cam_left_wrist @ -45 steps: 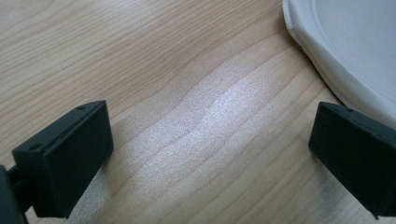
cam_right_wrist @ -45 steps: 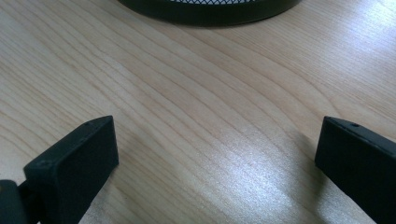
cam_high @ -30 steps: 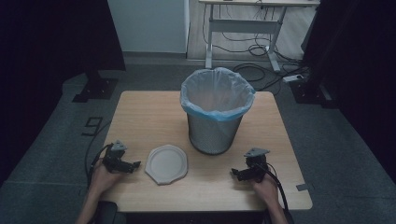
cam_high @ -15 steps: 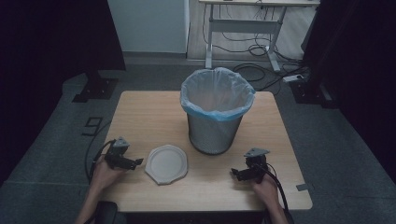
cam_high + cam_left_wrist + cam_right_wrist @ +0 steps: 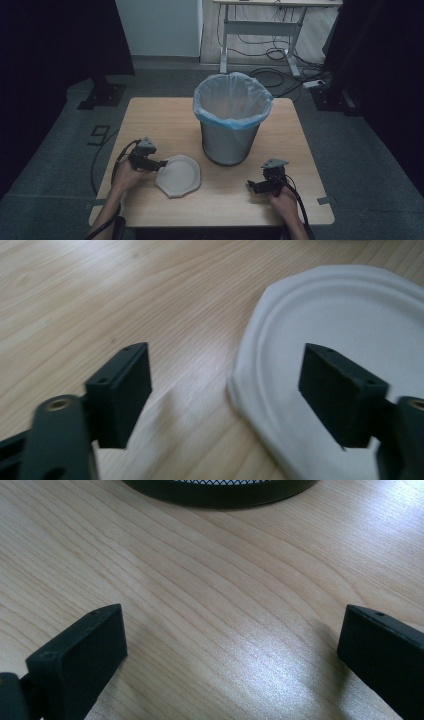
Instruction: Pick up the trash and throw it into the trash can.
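You are going for the plate (image 5: 178, 175). It lies flat on the desk (image 5: 150, 115), near the front edge and left of the middle, just in front of the bin (image 5: 231, 122). Your left gripper (image 5: 225, 390) is at the plate's left rim. Its jaws have just been closing, but they are apart and do not press on the rim yet. One jaw is over the plate and one is over the bare wood. Next, I think you need to get the rim between the jaws, squeeze, and lift it to the bin. Your right gripper (image 5: 232, 650) rests near the front right corner, jaws wide apart, holding nothing.
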`<state>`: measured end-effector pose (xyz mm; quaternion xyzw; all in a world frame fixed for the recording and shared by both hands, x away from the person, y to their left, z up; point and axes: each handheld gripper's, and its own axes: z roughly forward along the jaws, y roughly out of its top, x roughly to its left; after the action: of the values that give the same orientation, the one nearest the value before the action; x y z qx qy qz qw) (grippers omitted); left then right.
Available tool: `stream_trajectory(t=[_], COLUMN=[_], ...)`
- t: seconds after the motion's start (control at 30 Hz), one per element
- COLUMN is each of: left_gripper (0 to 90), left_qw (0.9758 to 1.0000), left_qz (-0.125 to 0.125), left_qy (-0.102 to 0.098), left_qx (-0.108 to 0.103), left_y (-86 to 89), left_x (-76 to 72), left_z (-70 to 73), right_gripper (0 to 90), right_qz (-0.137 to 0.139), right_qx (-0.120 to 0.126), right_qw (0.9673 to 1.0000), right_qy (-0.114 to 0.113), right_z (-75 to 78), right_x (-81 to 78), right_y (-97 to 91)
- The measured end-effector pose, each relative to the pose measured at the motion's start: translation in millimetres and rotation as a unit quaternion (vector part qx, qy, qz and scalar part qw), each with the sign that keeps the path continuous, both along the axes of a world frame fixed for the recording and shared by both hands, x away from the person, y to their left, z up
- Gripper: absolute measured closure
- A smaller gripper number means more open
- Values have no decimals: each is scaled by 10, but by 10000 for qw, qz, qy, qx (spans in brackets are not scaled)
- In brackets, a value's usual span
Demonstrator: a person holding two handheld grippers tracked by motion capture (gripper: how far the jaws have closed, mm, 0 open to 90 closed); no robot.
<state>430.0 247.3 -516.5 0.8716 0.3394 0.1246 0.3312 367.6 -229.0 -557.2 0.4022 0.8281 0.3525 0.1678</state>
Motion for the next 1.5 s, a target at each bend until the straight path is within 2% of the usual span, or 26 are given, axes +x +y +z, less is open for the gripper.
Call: stream_trajectory(t=[0.1,0.17,0.23,0.4,0.43,0.53,0.67,0.77,0.93,1.03,1.13,1.33,1.5], left_gripper=[326,405,420,533,563,669,705,735,762,784,796,818,831], left_qw=[9999,9998,9997,9991,9991,9988,9983,9976,9970,9963,9962,9967,9975], left_qz=[-92,-175,-210,-310,-315,-397,-457,-459,-425,-395,-395,-329,-321], left_qy=[46,109,136,262,271,296,358,499,603,697,704,605,530], left_qx=[55,48,51,115,5,-17,-7,-131,-238,-308,-332,-428,-335], left_y=[-91,-145,-167,-226,-215,-208,-199,-165,-140,-116,-108,-77,-58], left_x=[67,118,135,174,181,177,174,186,191,201,208,235,238], left_z=[-28,-58,-74,-154,-171,-168,-158,-155,-140,-97,-61,115,287], right_gripper=[0,0,0,0,0,0,0,0,0,0,0,0,0], right_qz=[-1,-1,-1,0,-6,-7,-7,-6,-1,-1,-1,-1,-1], right_qx=[0,1,1,0,-1,0,0,0,-1,0,0,-1,0], right_qw=[10000,10000,10000,10000,10000,10000,10000,10000,10000,10000,10000,10000,10000], right_qy=[0,1,1,0,-6,-5,-5,-4,1,1,2,1,1], right_z=[0,0,0,0,-1,-1,-1,-1,0,0,0,0,0], right_x=[0,0,0,0,0,-1,-1,-1,0,0,0,0,0], right_y=[0,0,0,0,1,1,1,1,0,0,0,0,0])
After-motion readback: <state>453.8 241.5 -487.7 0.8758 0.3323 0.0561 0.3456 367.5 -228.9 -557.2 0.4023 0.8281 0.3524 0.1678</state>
